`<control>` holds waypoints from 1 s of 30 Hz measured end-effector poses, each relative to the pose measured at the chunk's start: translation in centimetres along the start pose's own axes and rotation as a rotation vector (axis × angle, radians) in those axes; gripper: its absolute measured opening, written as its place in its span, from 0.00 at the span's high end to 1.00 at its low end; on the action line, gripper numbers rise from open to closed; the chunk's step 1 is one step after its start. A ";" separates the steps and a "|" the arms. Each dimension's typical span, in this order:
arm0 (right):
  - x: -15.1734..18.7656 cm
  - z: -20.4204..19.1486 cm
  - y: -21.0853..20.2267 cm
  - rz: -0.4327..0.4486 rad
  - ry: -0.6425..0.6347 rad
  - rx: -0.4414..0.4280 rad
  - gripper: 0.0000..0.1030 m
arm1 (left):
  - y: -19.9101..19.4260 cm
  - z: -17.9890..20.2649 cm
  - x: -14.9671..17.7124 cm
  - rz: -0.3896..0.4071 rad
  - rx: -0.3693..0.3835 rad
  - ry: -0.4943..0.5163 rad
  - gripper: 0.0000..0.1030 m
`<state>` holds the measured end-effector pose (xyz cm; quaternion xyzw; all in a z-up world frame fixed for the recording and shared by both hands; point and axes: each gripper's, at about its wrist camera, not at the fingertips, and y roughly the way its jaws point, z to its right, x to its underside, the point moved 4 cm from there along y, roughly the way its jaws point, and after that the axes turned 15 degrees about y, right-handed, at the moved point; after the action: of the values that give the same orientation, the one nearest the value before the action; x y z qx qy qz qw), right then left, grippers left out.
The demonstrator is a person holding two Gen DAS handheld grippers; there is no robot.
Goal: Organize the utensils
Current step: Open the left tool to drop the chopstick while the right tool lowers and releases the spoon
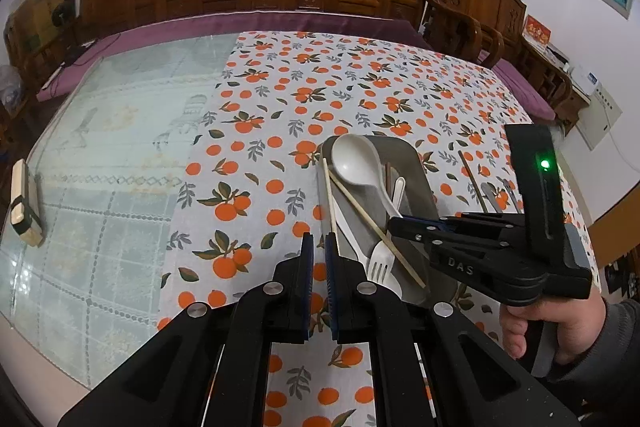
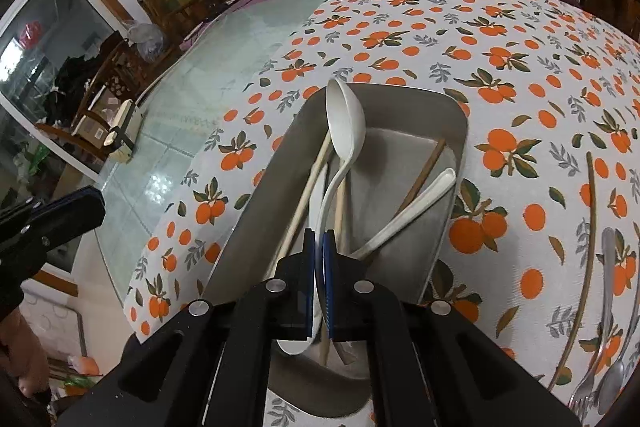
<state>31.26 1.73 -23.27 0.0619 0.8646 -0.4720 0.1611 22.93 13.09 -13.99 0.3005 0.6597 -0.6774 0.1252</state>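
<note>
A grey tray (image 2: 424, 103) sits on the orange-print cloth and holds a large white spoon (image 2: 346, 119), pale chopsticks (image 2: 308, 199), a brown chopstick (image 2: 426, 169) and a white fork handle (image 2: 416, 207). My right gripper (image 2: 319, 247) is shut on the white spoon's handle, just above the tray. In the left wrist view the tray (image 1: 420, 171), the spoon (image 1: 354, 159) and a white fork (image 1: 382, 261) show, with the right gripper (image 1: 394, 225) over them. My left gripper (image 1: 319, 247) is shut and empty, just left of the tray.
A brown chopstick (image 2: 584, 247), a metal spoon (image 2: 608, 291) and a metal fork (image 2: 584, 387) lie on the cloth right of the tray. Bare glass tabletop (image 1: 112, 155) lies to the left, with a small wooden block (image 1: 24, 203) near its edge. Carved wooden chairs stand behind.
</note>
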 end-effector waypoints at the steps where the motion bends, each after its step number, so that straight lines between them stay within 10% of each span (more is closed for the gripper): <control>1: 0.0 -0.1 0.0 0.002 -0.008 -0.004 0.90 | -0.1 0.0 -0.1 0.002 -0.003 0.001 0.95; 22: 0.5 -0.7 -0.8 0.020 -0.083 -0.015 0.89 | -0.8 1.3 -0.5 0.019 -0.028 0.002 0.95; 26: 0.7 -1.0 -1.3 0.042 -0.103 -0.008 0.62 | -1.2 1.1 -0.4 0.023 -0.032 -0.001 0.95; 30: 0.5 -0.9 -2.9 0.076 -0.122 0.000 0.61 | -1.3 1.0 -0.5 0.027 -0.031 -0.006 0.95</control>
<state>29.83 0.85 -20.66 0.0661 0.8501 -0.4685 0.2313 22.30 12.10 -12.67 0.3053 0.6658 -0.6661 0.1409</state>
